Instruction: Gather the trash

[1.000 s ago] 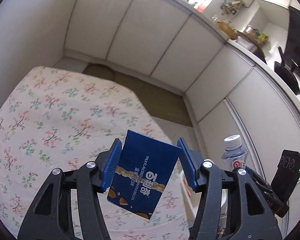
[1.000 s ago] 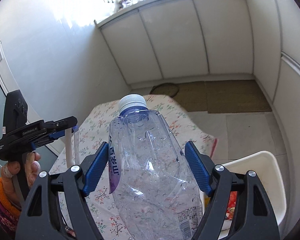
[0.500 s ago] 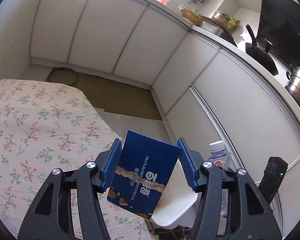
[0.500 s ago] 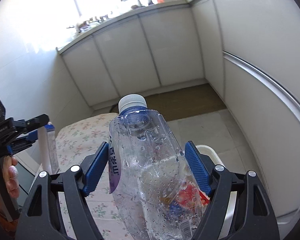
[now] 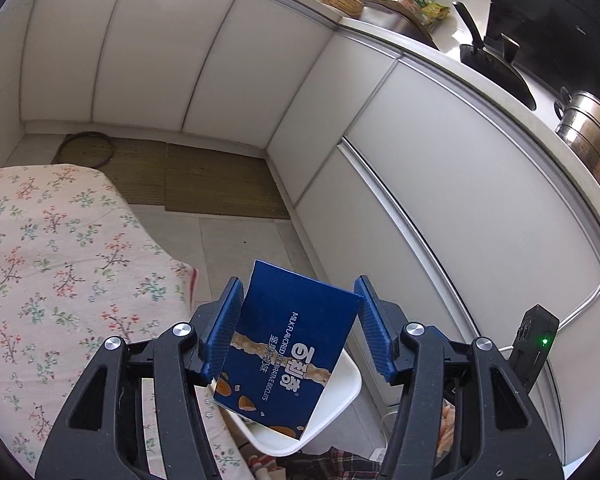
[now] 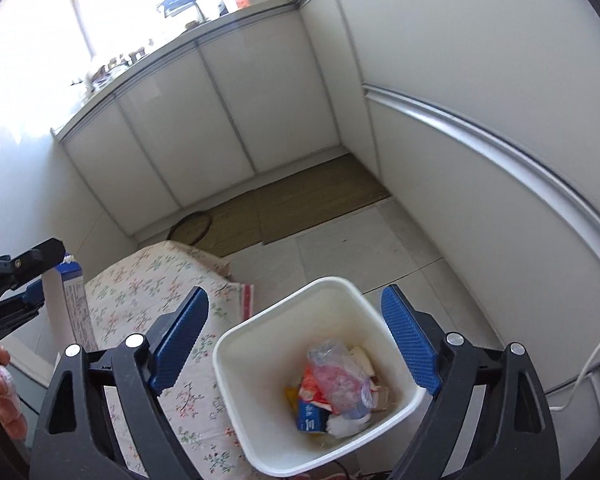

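My left gripper (image 5: 298, 292) is shut on a blue biscuit box (image 5: 288, 352), held tilted above the near rim of a white bin (image 5: 340, 392). My right gripper (image 6: 294, 296) hangs over the same white bin (image 6: 236, 364). Its jaws are opening and nothing is between them. A clear plastic bottle (image 6: 340, 376) lies in the bin on top of wrappers and a small blue carton (image 6: 310, 416). At the left edge of the right wrist view the left gripper (image 6: 16, 280) shows with the box (image 6: 70, 292) seen edge on, and a hand below it.
A table with a floral cloth (image 5: 40, 260) stands left of the bin, touching it. White cabinet doors (image 5: 440, 200) run along the right and far sides. A brown mat (image 6: 320, 200) lies on the tiled floor. A white cable (image 6: 596, 360) hangs at the right.
The bottle has left my right gripper and now lies in the bin; those jaws have spread wider. Both views swung from the table toward the bin. The left grip is unchanged.
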The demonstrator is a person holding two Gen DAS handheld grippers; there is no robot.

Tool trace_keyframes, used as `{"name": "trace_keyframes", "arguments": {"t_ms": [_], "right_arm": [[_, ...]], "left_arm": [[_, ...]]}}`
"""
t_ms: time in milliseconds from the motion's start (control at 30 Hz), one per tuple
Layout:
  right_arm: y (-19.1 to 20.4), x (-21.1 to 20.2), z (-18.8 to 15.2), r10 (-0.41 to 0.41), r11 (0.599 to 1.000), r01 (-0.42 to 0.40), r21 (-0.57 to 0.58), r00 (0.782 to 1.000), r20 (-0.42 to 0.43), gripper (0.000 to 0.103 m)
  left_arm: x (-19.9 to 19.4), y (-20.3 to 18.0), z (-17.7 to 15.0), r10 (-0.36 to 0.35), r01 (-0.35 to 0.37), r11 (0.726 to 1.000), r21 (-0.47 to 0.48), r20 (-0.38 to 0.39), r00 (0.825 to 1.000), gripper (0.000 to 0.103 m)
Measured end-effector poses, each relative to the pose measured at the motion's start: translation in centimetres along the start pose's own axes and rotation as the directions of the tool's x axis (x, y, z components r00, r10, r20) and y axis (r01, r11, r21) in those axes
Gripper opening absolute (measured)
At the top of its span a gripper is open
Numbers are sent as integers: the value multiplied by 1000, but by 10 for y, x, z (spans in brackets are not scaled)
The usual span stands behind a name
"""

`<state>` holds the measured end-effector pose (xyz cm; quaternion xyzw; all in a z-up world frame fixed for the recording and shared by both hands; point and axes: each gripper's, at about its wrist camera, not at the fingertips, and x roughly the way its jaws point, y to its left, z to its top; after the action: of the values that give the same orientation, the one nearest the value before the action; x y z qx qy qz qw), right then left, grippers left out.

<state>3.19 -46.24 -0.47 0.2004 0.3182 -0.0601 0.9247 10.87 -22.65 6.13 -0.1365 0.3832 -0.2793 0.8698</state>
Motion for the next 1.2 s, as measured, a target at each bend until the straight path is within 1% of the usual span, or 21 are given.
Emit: {"name": "trace_keyframes", "arguments": {"t_ms": [133, 300, 333, 367, 400, 467, 533, 633, 700, 800, 833, 933, 967, 1033, 1133, 1200], "right_arm": [[-14, -8, 6, -58, 997, 57, 43, 997, 43, 87], [-27, -20, 9, -117, 990, 110, 90, 990, 76, 87], [-29, -22, 10, -134, 987, 125, 97, 987, 85, 88], [-31, -25, 10, -153, 984, 143, 103, 984, 96, 91], [-35, -28, 11, -168, 982, 156, 108, 980, 105, 92], [-39, -32, 13, -196, 976, 183, 115, 973, 120, 93], [-40, -33, 14, -223, 971, 208, 120, 966, 132, 94], [-41, -35, 15, -250, 965, 234, 119, 958, 144, 96], [-41, -36, 15, -262, 962, 247, 114, 953, 154, 96], [-40, -39, 15, -271, 960, 254, 116, 948, 168, 96], [-39, -41, 16, -273, 960, 255, 115, 945, 179, 96], [-30, -50, 15, -268, 963, 250, 105, 935, 233, 96], [-27, -53, 14, -264, 964, 247, 100, 932, 249, 96], [-16, -60, 14, -244, 970, 232, 77, 924, 296, 96], [0, -71, 11, -215, 976, 216, 37, 907, 363, 96], [9, -76, 10, -206, 977, 214, 22, 899, 387, 96]], "left_arm": [[13, -20, 0, -20, 21, 999, 25, -16, 1000, 55], [33, -42, -1, -42, 44, 998, 43, -34, 999, 55], [37, -46, -1, -42, 44, 998, 47, -38, 998, 56], [41, -49, 0, -42, 44, 998, 50, -42, 998, 56], [45, -53, 1, -38, 40, 998, 52, -45, 998, 57], [52, -58, 1, -31, 33, 998, 53, -47, 998, 62], [56, -62, 1, -22, 25, 998, 57, -47, 999, 71], [58, -66, -1, -7, 10, 997, 74, -45, 999, 76], [57, -67, -3, 17, -14, 996, 90, -38, 999, 80], [52, -66, -5, 71, -69, 991, 113, -8, 997, 85], [48, -66, -6, 94, -95, 987, 127, 14, 995, 89], [35, -68, -7, 138, -149, 976, 160, 76, 988, 96], [28, -69, -8, 156, -172, 969, 176, 104, 982, 96], [19, -68, -10, 182, -206, 960, 191, 132, 974, 96], [0, -68, -12, 231, -271, 939, 209, 199, 953, 96], [-12, -66, -14, 253, -303, 930, 207, 238, 938, 96]]}}
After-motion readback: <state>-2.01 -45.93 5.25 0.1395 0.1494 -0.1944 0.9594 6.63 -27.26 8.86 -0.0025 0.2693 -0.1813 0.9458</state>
